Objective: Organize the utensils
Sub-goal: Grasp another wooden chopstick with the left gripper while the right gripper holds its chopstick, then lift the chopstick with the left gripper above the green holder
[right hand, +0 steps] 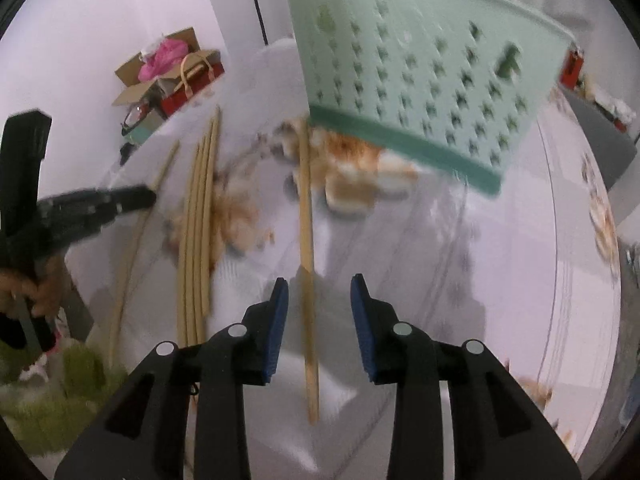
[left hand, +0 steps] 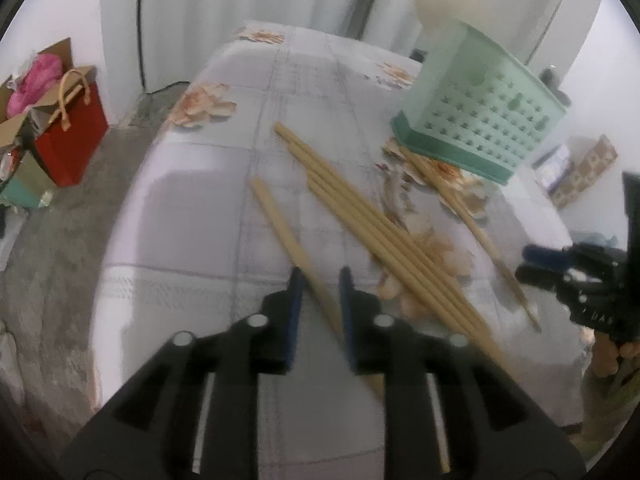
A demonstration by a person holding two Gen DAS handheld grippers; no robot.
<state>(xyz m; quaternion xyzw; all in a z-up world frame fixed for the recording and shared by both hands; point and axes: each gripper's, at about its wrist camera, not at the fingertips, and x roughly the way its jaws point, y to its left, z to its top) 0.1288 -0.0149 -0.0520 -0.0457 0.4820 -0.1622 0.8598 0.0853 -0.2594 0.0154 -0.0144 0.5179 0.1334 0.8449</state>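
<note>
the right gripper [right hand: 319, 286] stands open astride a lone chopstick [right hand: 306, 216] whose long axis points at the green basket [right hand: 420, 80]; the left gripper [left hand: 320, 276], open, straddles another chopstick [left hand: 280, 224]

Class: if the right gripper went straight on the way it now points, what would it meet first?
Most likely the single chopstick lying between the open right gripper fingers, then the tablecloth beneath it. The green basket sits farther ahead, though depth is unclear.

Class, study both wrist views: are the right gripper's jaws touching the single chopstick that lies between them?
Apart. In the right wrist view the right gripper has open jaws, with table visible on both sides of the single chopstick.
</note>
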